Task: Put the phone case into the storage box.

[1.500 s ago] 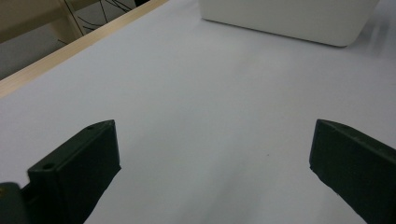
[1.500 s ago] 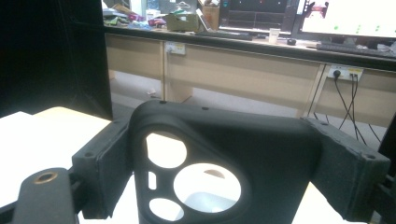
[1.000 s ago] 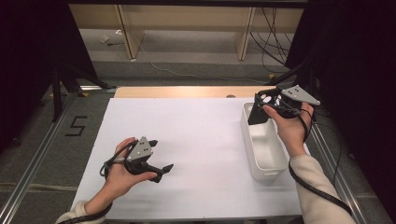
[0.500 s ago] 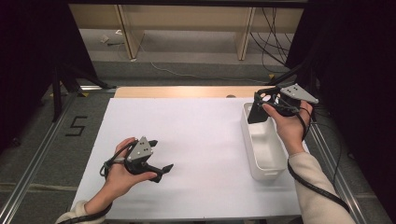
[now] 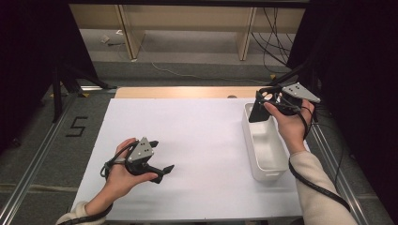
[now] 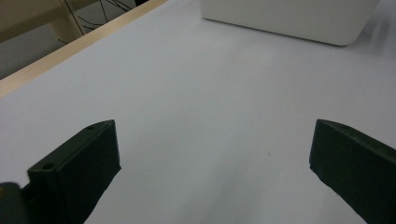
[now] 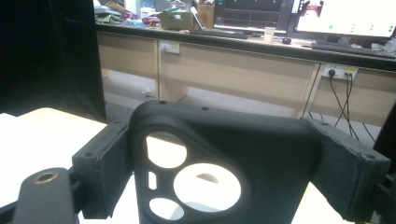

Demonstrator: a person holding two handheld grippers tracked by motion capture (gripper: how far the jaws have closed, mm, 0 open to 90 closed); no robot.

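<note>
Black moulded plastic, a phone case (image 7: pixel 219 172) with camera cut-outs, is being pinched between the pads of the right tongs (image 5: pixel 261 108) and is being held just above the far end of the white bin (image 5: pixel 264 143), presumably so that it can be lowered inside. Its holed end is being kept upright toward the right gripper view's camera. The left tongs (image 5: pixel 159 169) are being rested low over the bare white worktop (image 5: pixel 202 140), spread wide with nothing between them, apparently kept out of the way. One case, one bin and two tongs are being counted; nothing is being seen inside the bin.
</note>
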